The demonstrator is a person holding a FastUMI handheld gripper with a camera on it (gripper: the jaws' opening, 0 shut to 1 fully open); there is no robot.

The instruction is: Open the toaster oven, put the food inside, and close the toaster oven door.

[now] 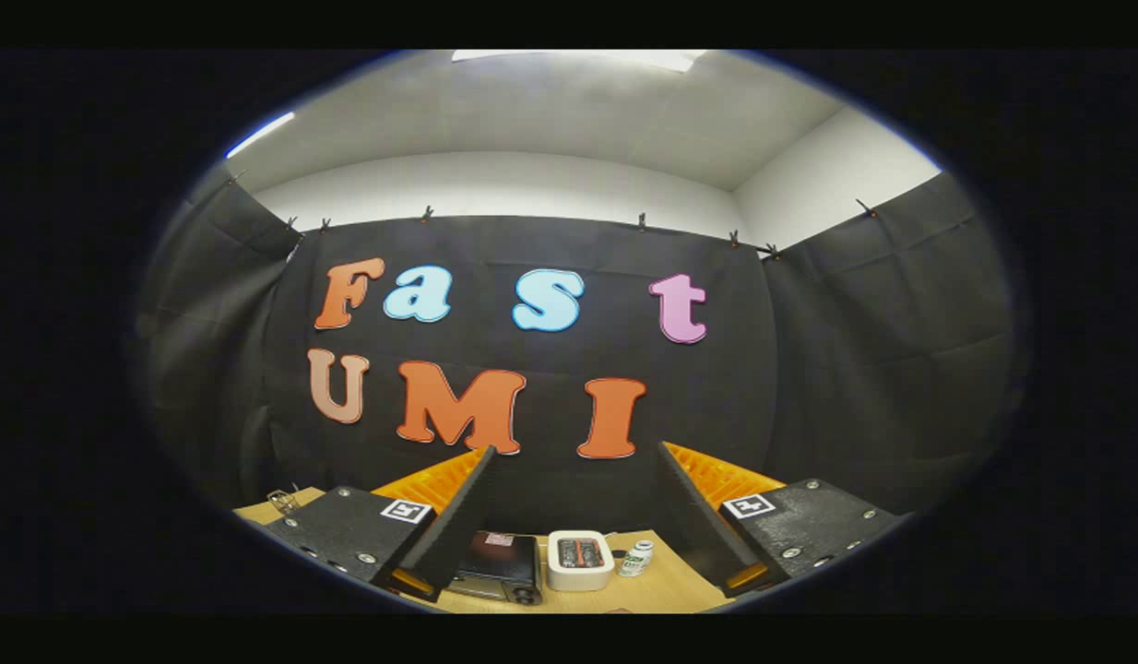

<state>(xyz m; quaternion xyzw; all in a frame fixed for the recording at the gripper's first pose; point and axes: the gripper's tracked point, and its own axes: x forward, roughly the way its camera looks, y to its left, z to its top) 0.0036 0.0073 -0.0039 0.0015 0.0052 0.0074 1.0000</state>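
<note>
The toaster oven [497, 564] is a dark box standing on the desk [661, 590], low down between the two fingers and closer to the left one, whose inner edge overlaps its left side. Its top panel faces up toward the camera, and its front face with a pale door area and a round knob at the right corner shows below. Whether the door is open or closed cannot be told at this size.

Just right of the toaster oven, a white square container [580, 559] sits on the desk, holding reddish and dark pieces of food. It lies about midway between the fingers. Right of the container stands a small white bottle [636, 559] with a green label, close to the right finger.

The gripper [576, 516] is raised well above the desk and the fingers are spread wide apart, with nothing held between them. All three items lie beyond the fingers, none touching them.

A small metal clip-like object [281, 502] lies on the desk outside the left finger.
</note>
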